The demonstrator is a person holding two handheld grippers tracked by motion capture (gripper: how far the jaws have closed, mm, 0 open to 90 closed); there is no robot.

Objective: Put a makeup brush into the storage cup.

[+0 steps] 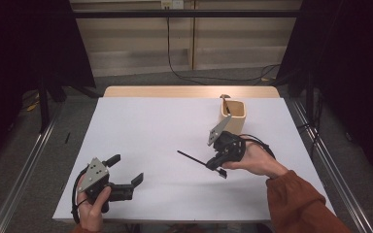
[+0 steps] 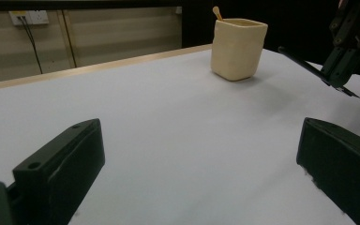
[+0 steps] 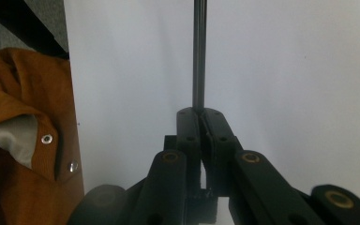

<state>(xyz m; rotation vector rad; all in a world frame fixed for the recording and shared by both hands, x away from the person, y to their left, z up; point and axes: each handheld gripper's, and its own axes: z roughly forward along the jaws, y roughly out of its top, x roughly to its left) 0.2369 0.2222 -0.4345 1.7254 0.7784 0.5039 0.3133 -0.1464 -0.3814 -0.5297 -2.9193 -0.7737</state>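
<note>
Right gripper point(image 1: 217, 165) clamps black stick point(image 1: 190, 158); not yet in cup point(image 1: 232, 116).
Left gripper point(image 1: 126, 172), jaws open and empty, rests on bench point(image 1: 150, 131), well apart from cup.

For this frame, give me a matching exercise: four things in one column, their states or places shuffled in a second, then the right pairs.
Things
1. left gripper
2. right gripper
3. black stick
4. cream cup

States or places
A. stands toward the far right of the white table, with a utensil handle poking out
B. jaws wide apart, nothing between them
C. clamped at one end, the other end pointing toward the table's middle
D. jaws closed on a thin object

Pairs: 1-B, 2-D, 3-C, 4-A
</note>
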